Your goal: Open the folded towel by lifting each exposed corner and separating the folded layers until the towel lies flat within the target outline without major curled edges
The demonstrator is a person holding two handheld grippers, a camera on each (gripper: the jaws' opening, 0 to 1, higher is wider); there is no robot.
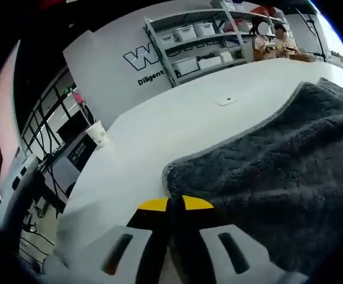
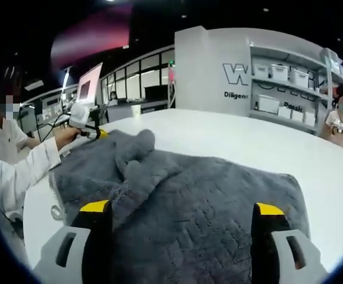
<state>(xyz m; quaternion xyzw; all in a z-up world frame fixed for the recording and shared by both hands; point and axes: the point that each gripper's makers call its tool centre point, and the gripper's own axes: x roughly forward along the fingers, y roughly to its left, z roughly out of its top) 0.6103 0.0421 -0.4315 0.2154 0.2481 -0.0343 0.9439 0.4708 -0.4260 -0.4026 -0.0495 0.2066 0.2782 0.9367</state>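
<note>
towel: grey, on white table, long axis 10-to-4 o'clock in right gripper view, bunched at 11 | left gripper: jaws closed at towel corner | right gripper: jaws wide over towel

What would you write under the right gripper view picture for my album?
Open right tool over the rumpled grey towel, left tool at its far corner.

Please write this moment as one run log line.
left tool: shut at towel corner | right tool: open above towel | towel: bunched, not flat
</note>
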